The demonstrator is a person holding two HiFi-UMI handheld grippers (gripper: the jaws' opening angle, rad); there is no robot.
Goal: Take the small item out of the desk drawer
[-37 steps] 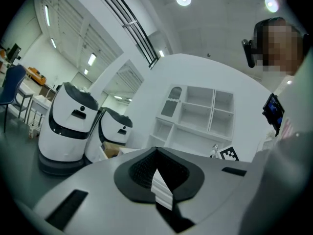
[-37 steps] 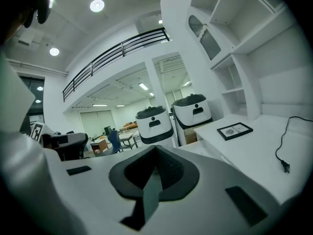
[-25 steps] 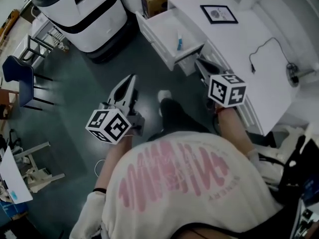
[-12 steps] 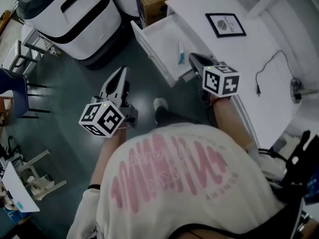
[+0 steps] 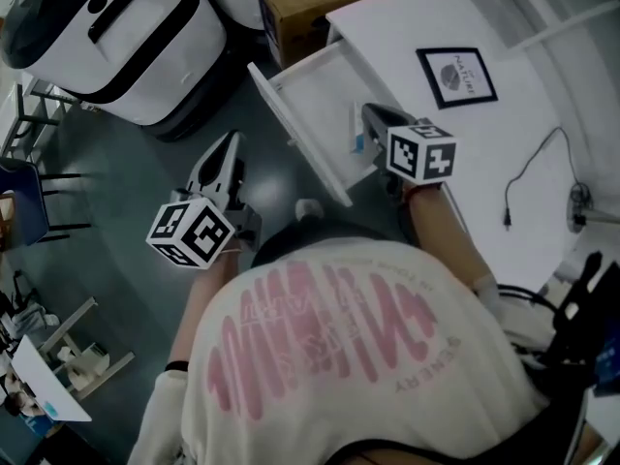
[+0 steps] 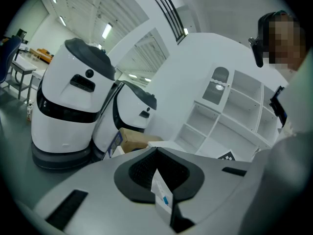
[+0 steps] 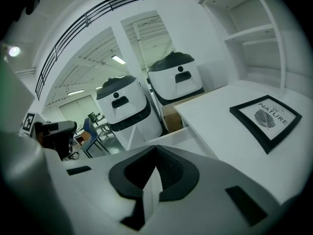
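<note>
- Left claw (image 5: pixel 229 141): jaws closed, nothing held, over the floor (image 5: pixel 145 163).
- Drawer (image 5: pixel 308 85): open, jutting from the white table (image 5: pixel 407 27). The small item (image 5: pixel 355 129), white with a blue end, lies inside.
- Right claw (image 5: pixel 372 114): closed, empty, tip just beside the item.
- Framed print (image 5: pixel 457 77) on the table reads "NATURE".

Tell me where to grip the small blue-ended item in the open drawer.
I'd pinch the small item at its white middle from above, jaws across its narrow width: it lies flat on the drawer floor, walls blocking the sides. Open the shut right hand-held gripper first.
</note>
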